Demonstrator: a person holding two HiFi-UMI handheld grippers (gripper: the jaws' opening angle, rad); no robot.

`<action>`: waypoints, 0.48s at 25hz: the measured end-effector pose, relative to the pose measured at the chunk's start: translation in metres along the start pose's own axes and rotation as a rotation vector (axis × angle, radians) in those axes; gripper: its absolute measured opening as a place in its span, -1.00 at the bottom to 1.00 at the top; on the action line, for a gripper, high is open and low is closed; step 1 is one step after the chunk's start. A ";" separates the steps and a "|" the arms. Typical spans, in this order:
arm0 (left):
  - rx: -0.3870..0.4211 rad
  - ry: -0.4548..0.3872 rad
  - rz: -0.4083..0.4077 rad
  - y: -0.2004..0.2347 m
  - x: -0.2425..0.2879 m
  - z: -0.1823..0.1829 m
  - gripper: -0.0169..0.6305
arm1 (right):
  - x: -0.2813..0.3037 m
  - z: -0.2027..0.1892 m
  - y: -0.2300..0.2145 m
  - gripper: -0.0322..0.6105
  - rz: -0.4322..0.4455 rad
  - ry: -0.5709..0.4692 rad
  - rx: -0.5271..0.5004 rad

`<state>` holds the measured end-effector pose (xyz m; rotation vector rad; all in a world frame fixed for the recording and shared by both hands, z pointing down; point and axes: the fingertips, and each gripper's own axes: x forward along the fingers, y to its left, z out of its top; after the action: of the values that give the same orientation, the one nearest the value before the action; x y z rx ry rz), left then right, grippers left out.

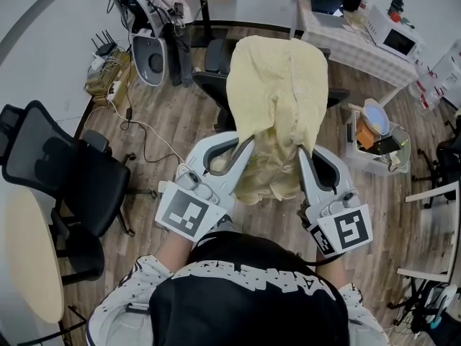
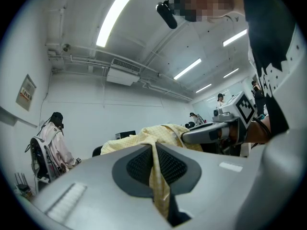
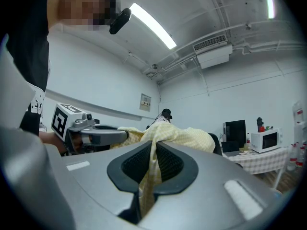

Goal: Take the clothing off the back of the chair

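Left gripper, right gripper on draped garment

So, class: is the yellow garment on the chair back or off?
On: the yellow garment drapes the chair; left gripper and right gripper pinch its edge.

I see the wearer's black top with white trim and white patterned sleeves, and my grey left gripper and right gripper, each with black mesh pads and a black-and-white marker cube.
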<state>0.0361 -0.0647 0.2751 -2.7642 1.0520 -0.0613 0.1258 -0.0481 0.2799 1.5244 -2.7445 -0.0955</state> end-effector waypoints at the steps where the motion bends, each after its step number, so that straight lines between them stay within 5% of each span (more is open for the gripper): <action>1: 0.002 0.001 0.000 -0.002 0.000 0.000 -0.91 | -0.002 0.000 0.000 -0.79 0.000 -0.001 0.001; 12: 0.007 0.016 -0.003 -0.022 -0.002 0.000 -0.91 | -0.021 -0.006 -0.002 -0.79 -0.003 0.010 0.018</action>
<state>0.0490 -0.0470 0.2792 -2.7638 1.0496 -0.0882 0.1388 -0.0320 0.2862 1.5295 -2.7428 -0.0624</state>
